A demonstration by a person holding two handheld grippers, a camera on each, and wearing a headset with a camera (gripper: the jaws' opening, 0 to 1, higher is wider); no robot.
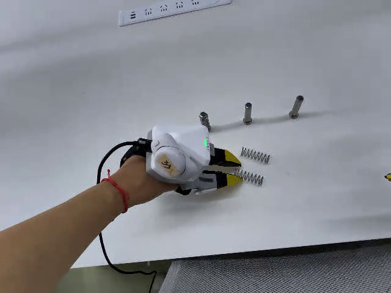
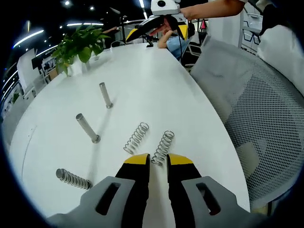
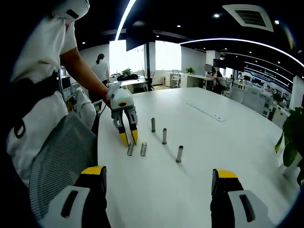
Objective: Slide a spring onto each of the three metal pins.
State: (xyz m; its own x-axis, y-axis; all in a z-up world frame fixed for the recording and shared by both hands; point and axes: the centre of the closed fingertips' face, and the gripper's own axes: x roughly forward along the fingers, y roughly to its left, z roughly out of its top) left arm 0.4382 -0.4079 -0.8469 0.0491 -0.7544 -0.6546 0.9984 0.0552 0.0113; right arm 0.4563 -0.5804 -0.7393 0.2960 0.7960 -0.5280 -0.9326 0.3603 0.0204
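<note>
Three metal pins stand in a row on the white table (image 1: 73,91). The left pin (image 1: 204,120) wears a spring; the middle pin (image 1: 247,113) and right pin (image 1: 296,107) are bare. Two loose springs lie in front: the far one (image 1: 255,155) and the near one (image 1: 249,177). My left gripper (image 1: 231,168) is low over the table, narrowly open. In the left gripper view the near spring (image 2: 162,147) has its end just at the yellow fingertips (image 2: 137,159). My right gripper (image 3: 159,173) stands wide open with nothing in it, well back from the pins (image 3: 164,136).
A white power strip (image 1: 174,11) lies at the table's far side. A grey mesh chair (image 1: 275,274) sits beyond the near edge. The left gripper's black cable (image 1: 101,177) hangs off the table. A potted plant (image 2: 80,45) stands at the table's end.
</note>
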